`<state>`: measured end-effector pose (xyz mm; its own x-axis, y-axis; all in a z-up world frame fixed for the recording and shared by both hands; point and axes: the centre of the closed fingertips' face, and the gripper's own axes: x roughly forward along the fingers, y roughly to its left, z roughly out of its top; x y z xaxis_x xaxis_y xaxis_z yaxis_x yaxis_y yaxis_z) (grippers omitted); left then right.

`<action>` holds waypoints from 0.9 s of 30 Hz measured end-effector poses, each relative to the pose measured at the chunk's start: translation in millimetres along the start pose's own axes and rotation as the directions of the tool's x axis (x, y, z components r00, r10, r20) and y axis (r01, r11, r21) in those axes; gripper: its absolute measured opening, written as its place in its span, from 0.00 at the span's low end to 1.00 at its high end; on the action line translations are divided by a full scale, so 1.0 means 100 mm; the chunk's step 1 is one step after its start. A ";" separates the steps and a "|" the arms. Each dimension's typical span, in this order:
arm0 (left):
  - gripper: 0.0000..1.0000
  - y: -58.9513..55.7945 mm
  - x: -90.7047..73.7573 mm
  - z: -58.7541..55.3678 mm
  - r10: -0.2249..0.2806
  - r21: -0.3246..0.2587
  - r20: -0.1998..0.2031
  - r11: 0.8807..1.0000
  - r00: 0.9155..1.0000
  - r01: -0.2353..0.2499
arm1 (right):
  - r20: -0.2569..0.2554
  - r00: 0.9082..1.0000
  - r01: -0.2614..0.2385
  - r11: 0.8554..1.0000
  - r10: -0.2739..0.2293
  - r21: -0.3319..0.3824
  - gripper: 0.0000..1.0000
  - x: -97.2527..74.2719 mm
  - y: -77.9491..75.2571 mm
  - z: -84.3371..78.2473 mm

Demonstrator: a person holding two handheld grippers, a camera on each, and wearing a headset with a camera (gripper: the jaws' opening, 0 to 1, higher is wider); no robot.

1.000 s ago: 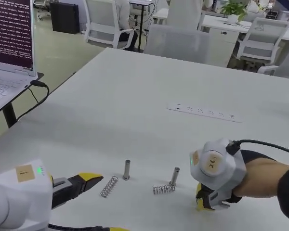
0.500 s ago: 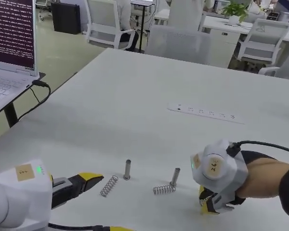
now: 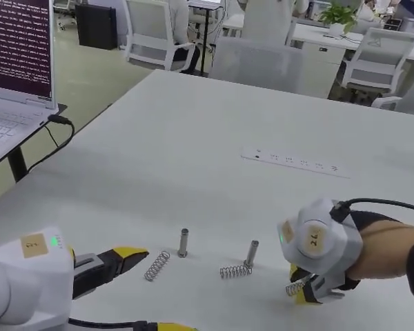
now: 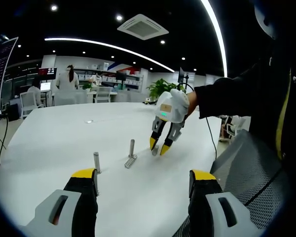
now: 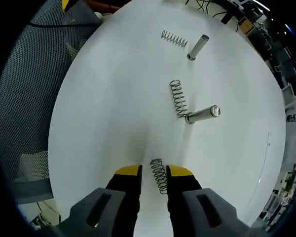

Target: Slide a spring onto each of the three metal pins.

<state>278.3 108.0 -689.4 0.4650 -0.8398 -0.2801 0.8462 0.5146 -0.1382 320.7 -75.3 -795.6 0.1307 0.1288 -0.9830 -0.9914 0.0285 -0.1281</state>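
- Pinching the spring (image 5: 158,175) in the right gripper (image 5: 154,173), jaws drawn in against its coils, its length running forward between them (lifted or resting on the table (image 5: 103,98), cannot tell).
- Hovering the left gripper (image 4: 143,177) low at the near edge, jaws wide apart, carrying nothing.
- Noting the second spring (image 3: 234,271) lying flat with one end touching the foot of the right pin (image 3: 251,254), and the third spring (image 3: 156,265) lying just beside the left pin (image 3: 183,243); both pins standing upright and bare.
- Judging the spring light, thin-wired and bouncy: squashing sideways under a hard pinch, likely flicking out if squeezed off-centre.
- Favouring a gentle hold across the coils near mid-length, leaving one open end free for going over a pin's top.
- Expecting the pins to be stiff but narrow-footed (probably toppling if knocked), so steadying one with the left gripper seeming wise.
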 end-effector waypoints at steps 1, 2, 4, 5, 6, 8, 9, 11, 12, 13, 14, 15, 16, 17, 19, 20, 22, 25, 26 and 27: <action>0.73 0.00 0.00 0.00 0.000 0.000 0.000 1.000 1.000 0.000 | -0.002 1.000 0.000 1.000 0.000 -0.004 0.16 0.01 0.00 0.00; 0.73 0.00 0.00 0.00 0.000 -0.001 0.000 1.000 1.000 0.000 | -0.003 1.000 0.000 1.000 0.000 -0.009 0.15 0.02 -0.01 -0.01; 0.73 0.00 0.00 0.00 0.001 0.000 0.000 1.000 1.000 -0.001 | -0.007 1.000 0.004 1.000 -0.005 -0.018 0.13 0.04 -0.02 -0.02; 0.73 0.00 0.00 0.00 0.001 -0.001 0.000 1.000 1.000 -0.001 | -0.007 1.000 0.001 1.000 -0.001 -0.014 0.12 0.04 -0.02 -0.03; 0.73 0.00 0.00 0.00 0.001 0.000 0.000 1.000 1.000 -0.001 | -0.006 1.000 -0.002 1.000 0.002 -0.007 0.12 0.05 -0.02 -0.03; 0.73 0.00 0.00 0.00 0.003 -0.001 -0.001 1.000 1.000 -0.003 | 0.001 1.000 -0.006 1.000 0.006 -0.006 0.10 0.05 -0.01 -0.02; 0.73 0.00 0.00 0.00 0.003 -0.002 0.000 1.000 1.000 -0.003 | -0.001 1.000 -0.002 1.000 0.002 -0.009 0.10 0.05 -0.02 -0.03; 0.73 0.00 0.00 0.00 0.002 -0.001 0.000 1.000 1.000 -0.002 | 0.001 1.000 -0.003 1.000 0.003 -0.004 0.09 0.05 -0.01 -0.03; 0.73 0.00 0.00 0.00 0.002 0.000 -0.001 1.000 1.000 -0.002 | 0.000 1.000 -0.003 1.000 0.003 -0.002 0.09 0.05 -0.01 -0.03; 0.73 0.00 0.00 0.00 0.003 0.001 -0.001 1.000 1.000 -0.003 | 0.001 1.000 -0.003 1.000 0.003 0.005 0.09 0.05 -0.02 -0.03; 0.73 0.00 0.00 0.00 0.003 0.001 -0.002 1.000 1.000 -0.003 | 0.002 1.000 -0.003 1.000 0.003 0.007 0.09 0.05 -0.01 -0.03; 0.73 0.00 0.00 0.01 0.003 0.001 -0.001 1.000 1.000 -0.003 | 0.004 1.000 -0.003 1.000 0.003 0.010 0.09 0.05 -0.01 -0.02; 0.73 -0.01 0.00 0.01 0.003 0.001 0.000 1.000 1.000 -0.003 | 0.012 1.000 -0.006 1.000 0.005 0.018 0.09 0.05 0.01 0.00; 0.73 0.00 0.00 0.01 0.004 0.002 -0.001 1.000 1.000 -0.004 | 0.022 1.000 -0.010 1.000 0.009 0.028 0.09 0.04 0.02 0.02; 0.72 -0.01 0.00 0.01 0.003 0.003 -0.001 1.000 1.000 -0.003 | 0.047 0.999 -0.011 0.999 0.009 0.044 0.09 0.02 0.03 0.09; 0.72 -0.01 0.00 0.01 0.002 0.003 -0.002 1.000 1.000 -0.002 | 0.064 0.998 -0.016 0.998 0.012 0.056 0.09 0.01 0.05 0.14; 0.72 -0.01 0.00 0.00 0.001 0.007 -0.004 1.000 1.000 -0.001 | 0.111 0.994 -0.028 0.995 0.018 0.093 0.09 -0.02 0.08 0.25; 0.72 -0.02 0.00 0.01 -0.001 0.008 -0.003 1.000 1.000 0.001 | 0.156 0.988 -0.032 0.991 0.012 0.126 0.09 -0.06 0.11 0.35; 0.72 -0.02 0.00 0.01 -0.001 0.010 -0.003 1.000 1.000 0.001 | 0.171 0.985 -0.032 0.991 0.008 0.133 0.09 -0.07 0.12 0.39; 0.72 -0.02 0.00 0.01 -0.002 0.011 -0.004 1.000 1.000 0.002 | 0.189 0.982 -0.035 0.988 0.006 0.149 0.09 -0.09 0.14 0.42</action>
<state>276.4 107.0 -688.3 0.4623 -0.8400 -0.2839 0.8498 0.5111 -0.1285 306.6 -34.4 -782.9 0.1243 0.3139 -0.9413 -0.9825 0.1716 -0.0725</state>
